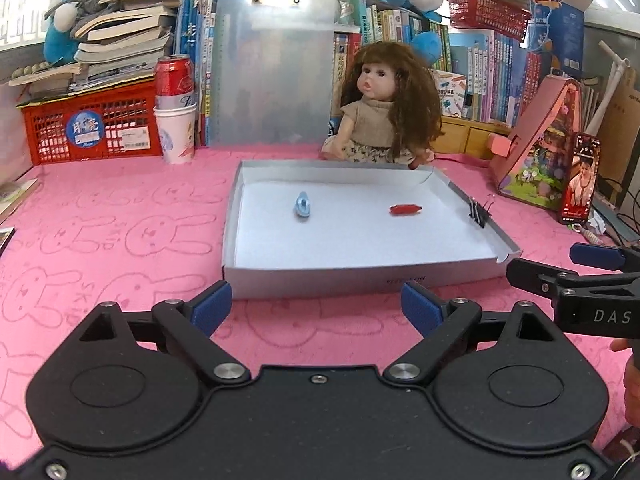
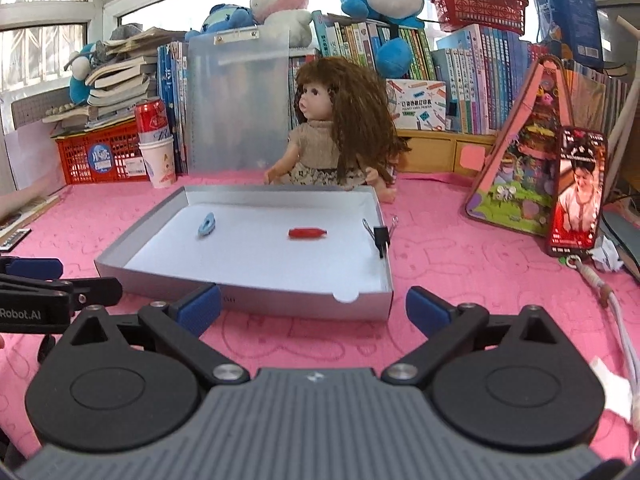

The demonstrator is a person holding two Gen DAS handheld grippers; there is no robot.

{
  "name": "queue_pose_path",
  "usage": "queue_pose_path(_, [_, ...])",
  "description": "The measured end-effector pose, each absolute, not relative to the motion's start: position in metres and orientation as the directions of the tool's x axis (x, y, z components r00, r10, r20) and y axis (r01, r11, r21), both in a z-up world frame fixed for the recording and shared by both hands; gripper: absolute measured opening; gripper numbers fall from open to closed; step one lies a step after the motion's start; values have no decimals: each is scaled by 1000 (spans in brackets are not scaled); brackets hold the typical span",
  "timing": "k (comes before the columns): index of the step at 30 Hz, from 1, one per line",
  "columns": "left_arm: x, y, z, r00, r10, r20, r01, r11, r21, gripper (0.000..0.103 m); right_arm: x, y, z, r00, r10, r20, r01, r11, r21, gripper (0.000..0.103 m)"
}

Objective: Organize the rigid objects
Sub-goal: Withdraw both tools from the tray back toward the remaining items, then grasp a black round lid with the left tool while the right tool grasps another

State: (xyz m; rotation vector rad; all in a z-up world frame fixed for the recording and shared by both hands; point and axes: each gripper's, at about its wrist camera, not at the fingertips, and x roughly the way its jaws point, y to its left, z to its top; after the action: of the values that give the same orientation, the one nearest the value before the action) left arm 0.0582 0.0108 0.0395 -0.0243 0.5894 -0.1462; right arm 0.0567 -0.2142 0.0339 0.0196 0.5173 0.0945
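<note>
A shallow silver box lid with a white floor lies on the pink cloth. Inside it lie a small light-blue piece at the left and a small red piece toward the right. A black binder clip is clipped on the lid's right wall. My left gripper is open and empty, just in front of the lid's near wall. My right gripper is open and empty, in front of the lid's near right corner. Each gripper shows at the edge of the other's view.
A doll sits behind the lid. A red can in a paper cup and a red crate stand at back left. A phone and a pink house box stand at right, with a white cable.
</note>
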Motion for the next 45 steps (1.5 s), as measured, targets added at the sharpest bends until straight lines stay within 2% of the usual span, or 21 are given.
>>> queue_pose_path(11, [38, 18, 19, 826, -111, -553, 110, 993, -34, 91, 41, -209, 18, 858, 62, -510, -61, 998, 18, 102])
queue_pose_path(27, [12, 36, 4, 828, -119, -548, 63, 991, -120, 91, 12, -205, -2, 867, 65, -494, -70, 998, 10, 102])
queue_pose_path(36, [3, 44, 3, 847, -75, -526, 23, 994, -105, 90, 0, -210, -6, 874, 56, -482, -57, 998, 14, 102])
queue_pose_path(42, [-1, 55, 3, 853, -54, -520, -10, 993, -120, 80, -8, -218, -8, 878, 38, -478, -36, 999, 13, 101])
queue_pose_path(45, [-3, 61, 1, 844, -54, -533, -17, 992, -129, 71, -9, -224, -9, 874, 27, -485, -20, 1000, 20, 91])
